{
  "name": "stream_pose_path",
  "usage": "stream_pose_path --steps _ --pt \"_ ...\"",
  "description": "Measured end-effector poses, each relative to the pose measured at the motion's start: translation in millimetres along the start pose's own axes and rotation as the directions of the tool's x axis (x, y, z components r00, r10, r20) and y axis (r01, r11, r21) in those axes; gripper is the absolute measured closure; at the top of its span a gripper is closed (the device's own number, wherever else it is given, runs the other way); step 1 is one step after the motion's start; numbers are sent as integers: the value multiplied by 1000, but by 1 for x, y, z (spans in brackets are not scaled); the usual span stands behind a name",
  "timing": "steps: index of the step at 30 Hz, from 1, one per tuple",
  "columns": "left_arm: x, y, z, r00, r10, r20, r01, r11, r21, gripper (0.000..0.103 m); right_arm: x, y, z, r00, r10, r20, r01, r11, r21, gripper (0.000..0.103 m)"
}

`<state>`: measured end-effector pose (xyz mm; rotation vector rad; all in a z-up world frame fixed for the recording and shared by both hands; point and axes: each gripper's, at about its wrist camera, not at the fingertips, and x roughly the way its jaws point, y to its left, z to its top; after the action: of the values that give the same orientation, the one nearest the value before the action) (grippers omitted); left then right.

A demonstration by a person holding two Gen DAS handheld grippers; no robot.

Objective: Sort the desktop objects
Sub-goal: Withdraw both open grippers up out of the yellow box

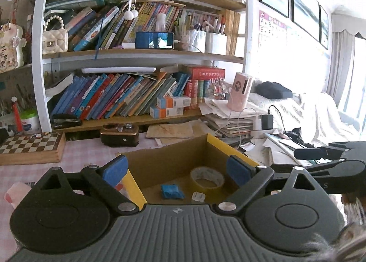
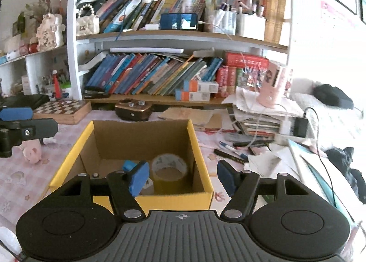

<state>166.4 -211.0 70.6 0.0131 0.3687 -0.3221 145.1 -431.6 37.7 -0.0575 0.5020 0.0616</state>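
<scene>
Counter (image 2: 13,184) with pink cloth is still cluttered — sorting judged partly done. The box (image 2: 146,200), yellow outside, sits open in the middle, below both claws. Three things are already seen inside: a tape roll (image 2: 169,171) on the box floor, a blue item (image 1: 172,191) beside it, and a small clear piece (image 1: 198,196) near the tape. Left out on the counter: a chessboard (image 1: 30,146) well to the left, a brown case (image 1: 119,135) behind the box, a pink pig (image 2: 33,153) just left of it, pens (image 2: 231,151) to the right near the paper stack. Left claw (image 1: 180,171) is spread wide, nothing between the pads. Right claw (image 2: 181,178) is spread too — empty, over the box's near right corner. More picks judged needed.
</scene>
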Motion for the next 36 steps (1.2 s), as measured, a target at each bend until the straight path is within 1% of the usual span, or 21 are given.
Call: stream_pose_path --steps 9,16,23,32,36 --pt "-45 15 -24 1000 -17 15 17 1000 -10 9 -38 28 -31 998 -65 -16 66 996 58 35" --pt "-83 42 -51 1000 -15 -24 15 1000 -23 9 -61 65 -50 995 -84 -56 88 993 77 35" --pt "-115 68 -76 1000 15 -26 -15 999 -35 9 -84 108 -73 992 -100 -80 108 989 98 35" --pt "-151 103 -107 998 21 -63 -25 997 -70 9 -109 154 -97 983 -165 -78 173 978 120 35" --pt "-165 116 -117 997 16 -77 -22 996 -85 9 -115 170 -107 980 -164 -113 179 974 138 34"
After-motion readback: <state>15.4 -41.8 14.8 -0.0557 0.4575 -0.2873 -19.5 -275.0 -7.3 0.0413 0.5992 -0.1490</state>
